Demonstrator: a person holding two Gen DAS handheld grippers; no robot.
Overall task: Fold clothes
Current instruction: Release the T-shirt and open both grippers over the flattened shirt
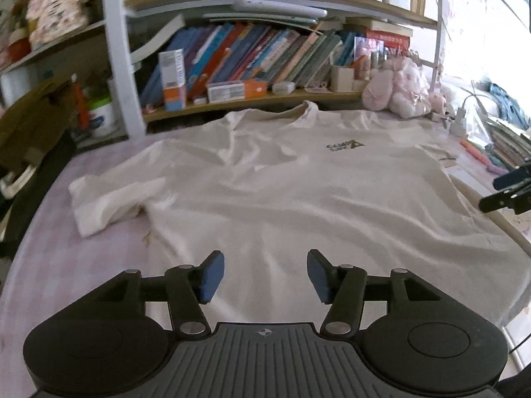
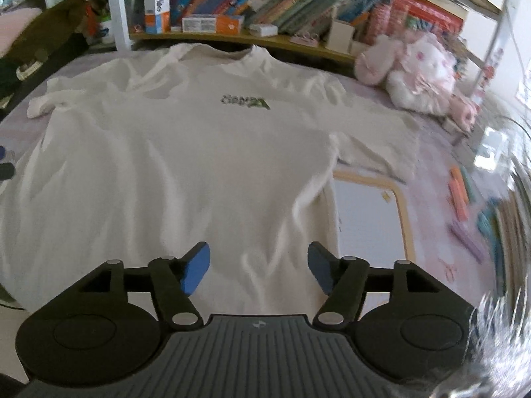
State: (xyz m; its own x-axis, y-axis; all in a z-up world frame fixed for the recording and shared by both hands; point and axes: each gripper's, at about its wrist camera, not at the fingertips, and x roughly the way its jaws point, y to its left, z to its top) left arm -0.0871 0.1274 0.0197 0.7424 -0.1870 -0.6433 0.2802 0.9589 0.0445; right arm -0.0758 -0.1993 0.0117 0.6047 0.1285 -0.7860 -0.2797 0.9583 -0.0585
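Observation:
A white T-shirt (image 1: pixel 282 192) with a small dark chest logo lies spread flat, front up, on a pale pink checked table (image 1: pixel 49 265), collar toward the shelf. It also shows in the right wrist view (image 2: pixel 186 172). Its left sleeve (image 1: pixel 109 205) is bunched on the table. My left gripper (image 1: pixel 264 275) is open and empty above the shirt's bottom hem, left of centre. My right gripper (image 2: pixel 259 270) is open and empty above the hem near the shirt's right side; it also shows at the right edge of the left wrist view (image 1: pixel 507 192).
A shelf of leaning books (image 1: pixel 252 56) and boxes runs along the far table edge. A pink plush toy (image 2: pixel 418 73) sits at the far right. A framed whiteboard (image 2: pixel 368 219) lies partly under the shirt's right side. Pens (image 2: pixel 461 195) and books lie at the right.

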